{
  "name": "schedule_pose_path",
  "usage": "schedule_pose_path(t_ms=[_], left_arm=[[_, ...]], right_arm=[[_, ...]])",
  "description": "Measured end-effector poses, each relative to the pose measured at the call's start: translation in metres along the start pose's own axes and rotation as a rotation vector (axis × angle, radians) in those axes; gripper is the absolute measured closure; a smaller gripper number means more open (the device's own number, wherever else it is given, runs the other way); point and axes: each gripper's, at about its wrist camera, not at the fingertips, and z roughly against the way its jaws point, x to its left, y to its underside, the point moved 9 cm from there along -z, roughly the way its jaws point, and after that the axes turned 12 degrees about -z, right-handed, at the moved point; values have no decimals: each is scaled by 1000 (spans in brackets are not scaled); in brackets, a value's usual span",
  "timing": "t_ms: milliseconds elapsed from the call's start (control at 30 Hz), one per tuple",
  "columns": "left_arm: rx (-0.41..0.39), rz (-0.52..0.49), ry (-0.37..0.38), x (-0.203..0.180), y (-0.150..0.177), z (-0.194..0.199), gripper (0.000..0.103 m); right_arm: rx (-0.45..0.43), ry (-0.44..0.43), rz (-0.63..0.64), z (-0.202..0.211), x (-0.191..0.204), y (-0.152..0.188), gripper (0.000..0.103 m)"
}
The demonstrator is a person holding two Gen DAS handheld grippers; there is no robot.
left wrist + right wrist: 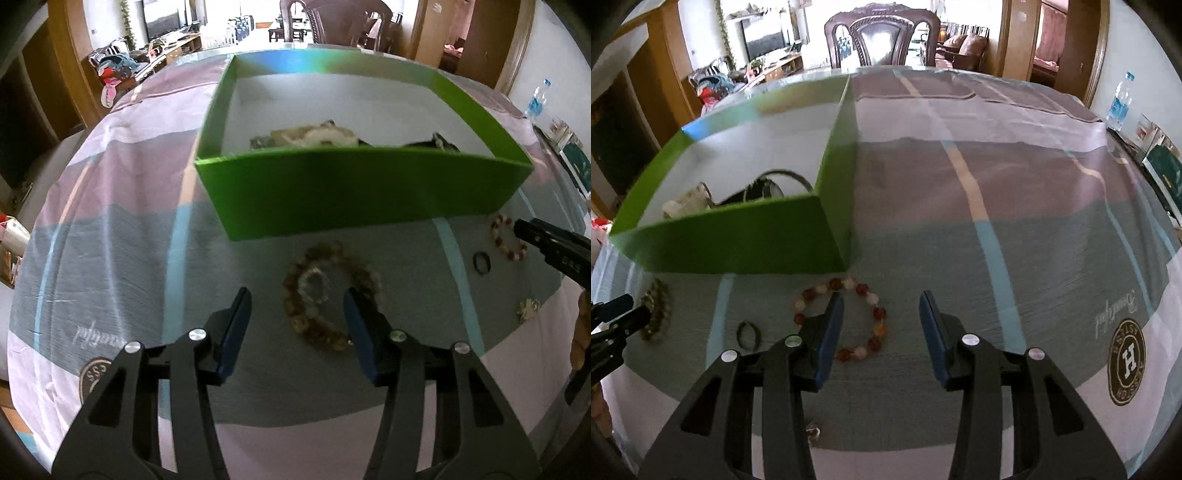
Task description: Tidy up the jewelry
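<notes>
The green box (354, 192) near wall hides most of the blurred jewelry (314, 136) inside.

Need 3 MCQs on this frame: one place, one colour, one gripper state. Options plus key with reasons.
1. Where does the red and white bead bracelet lie?
A. inside the box
B. on the cloth in front of the box
C. on the chair

2. What colour is the box outside?
A. green
B. red
C. black

3. How does the left gripper stand?
A. shut on a ring
B. shut, nothing in it
C. open above the brown bead bracelet

Key: 1 B, it rests on the cloth just below the box's near corner. 2 A, its walls are bright green in both views. 3 C, the pads stand apart and nothing is clamped between them.
</notes>
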Motion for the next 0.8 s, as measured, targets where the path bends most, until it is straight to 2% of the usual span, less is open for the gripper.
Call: schedule_pose_path(t_ms=[167, 333, 533, 600, 800], left_arm=[[8, -5, 3, -6, 5, -2, 46], [6, -5, 19, -11, 10, 2, 45], [-3, 7, 38, -7, 20, 5, 45], [-5, 12, 37, -4, 24, 6, 48], [-17, 11, 47, -2, 20, 5, 73]], right_arm=[[26, -6, 66, -1, 13, 17, 60], [73, -117, 124, 13, 36, 39, 60], [51, -68, 74, 9, 29, 34, 60], [36, -66, 78, 10, 31, 34, 58], [14, -55, 102, 10, 34, 36, 54]])
